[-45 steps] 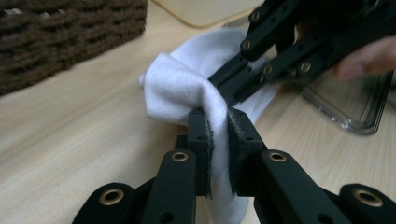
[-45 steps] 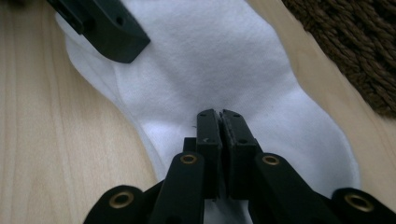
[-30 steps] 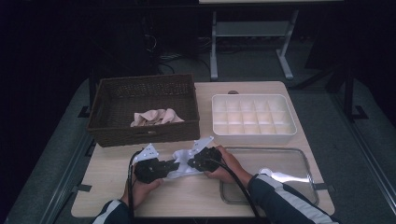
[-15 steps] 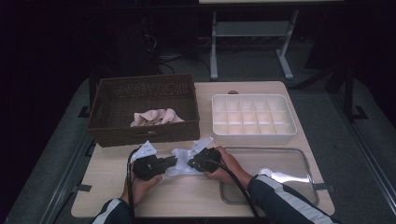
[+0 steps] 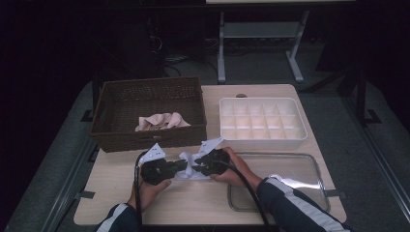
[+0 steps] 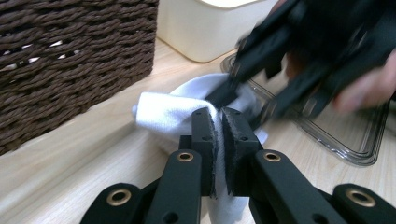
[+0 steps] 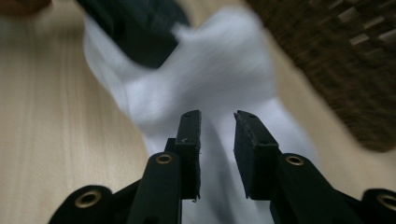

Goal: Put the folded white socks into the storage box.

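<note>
Item: white cloth (image 5: 187, 163) — on table (image 5: 203, 203), front-centre, just before brown wicker basket (image 5: 150, 116), between both grippers.

L gripper (image 6: 218, 135) — jaws pinched tight on a fold of the cloth.

R gripper (image 7: 217, 126) — jaws have just been opening; a gap shows betw. the pads, cloth lies betw. them, pads not pressing it.

Other: beige cloth (image 5: 162, 121) inside basket; white compartment tray (image 5: 261, 121) to the right of basket; clear tray (image 5: 290, 169) nr R hand, front-right of table.
</note>
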The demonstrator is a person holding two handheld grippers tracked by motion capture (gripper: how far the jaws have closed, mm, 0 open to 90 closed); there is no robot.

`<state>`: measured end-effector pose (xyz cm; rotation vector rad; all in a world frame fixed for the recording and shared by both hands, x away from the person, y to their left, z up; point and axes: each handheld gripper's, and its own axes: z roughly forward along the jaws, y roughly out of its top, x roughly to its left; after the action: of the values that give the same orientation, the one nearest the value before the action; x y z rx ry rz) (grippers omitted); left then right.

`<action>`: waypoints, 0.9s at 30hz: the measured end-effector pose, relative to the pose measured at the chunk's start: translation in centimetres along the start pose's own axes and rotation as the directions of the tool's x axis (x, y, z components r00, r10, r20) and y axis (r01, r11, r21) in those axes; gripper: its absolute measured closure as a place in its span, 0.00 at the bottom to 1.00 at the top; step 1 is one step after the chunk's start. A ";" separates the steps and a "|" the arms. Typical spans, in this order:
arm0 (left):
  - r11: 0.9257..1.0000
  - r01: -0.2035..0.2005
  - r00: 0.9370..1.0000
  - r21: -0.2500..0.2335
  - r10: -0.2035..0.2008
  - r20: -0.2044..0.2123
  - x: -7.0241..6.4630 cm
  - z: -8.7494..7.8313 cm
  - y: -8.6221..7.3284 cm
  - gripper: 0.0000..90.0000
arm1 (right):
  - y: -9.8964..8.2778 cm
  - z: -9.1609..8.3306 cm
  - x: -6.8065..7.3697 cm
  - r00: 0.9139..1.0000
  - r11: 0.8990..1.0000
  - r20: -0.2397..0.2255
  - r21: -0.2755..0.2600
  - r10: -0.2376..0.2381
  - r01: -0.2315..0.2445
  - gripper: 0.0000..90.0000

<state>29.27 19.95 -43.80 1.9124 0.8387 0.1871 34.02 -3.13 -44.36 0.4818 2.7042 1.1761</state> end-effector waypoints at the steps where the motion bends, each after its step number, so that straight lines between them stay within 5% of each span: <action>1: 1.000 -0.003 1.000 -0.002 0.003 -0.002 0.1 -0.1 0.0 0.93 | 0.1 -0.6 -0.3 1.000 1.000 0.006 -0.019 0.005 -0.005 0.73; 2: 1.000 -0.005 1.000 0.003 0.005 -0.004 0.1 -0.2 0.0 0.93 | 0.2 -2.6 -0.9 0.998 0.998 0.050 -0.055 0.046 -0.043 0.69; 4: 1.000 -0.005 1.000 0.004 0.005 -0.004 0.1 -0.2 0.0 0.93 | 0.1 -3.1 -1.1 0.996 0.997 0.066 -0.055 0.054 -0.050 0.68; 5: 1.000 -0.005 1.000 0.003 0.005 -0.006 0.0 -0.2 0.1 0.93 | -0.5 -4.3 -1.7 0.991 0.996 0.094 -0.024 0.092 -0.090 0.67; 8: 1.000 -0.001 1.000 0.005 0.001 -0.007 -0.1 0.0 0.1 0.93 | -1.2 -4.5 -2.1 0.988 0.990 0.081 0.017 0.135 -0.137 0.67; 14: 1.000 -0.014 1.000 0.016 0.014 0.019 -0.5 0.9 0.4 0.93 | -2.6 -3.2 -2.2 0.990 0.986 0.052 0.098 0.132 -0.137 0.80; 20: 0.997 -0.059 0.997 0.040 0.056 0.061 -1.5 3.2 1.1 0.93 | -2.7 -2.5 -2.2 0.993 0.987 0.042 0.116 0.110 -0.114 0.86; 27: 0.990 -0.106 0.993 0.093 0.101 0.057 -1.8 6.3 1.1 0.91 | -2.9 -2.4 -2.5 0.991 0.986 0.042 0.110 0.124 -0.128 0.84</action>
<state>31.40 13.89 -45.61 2.0441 0.7259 0.1616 35.05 -7.51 -44.79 0.6914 2.7565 1.0366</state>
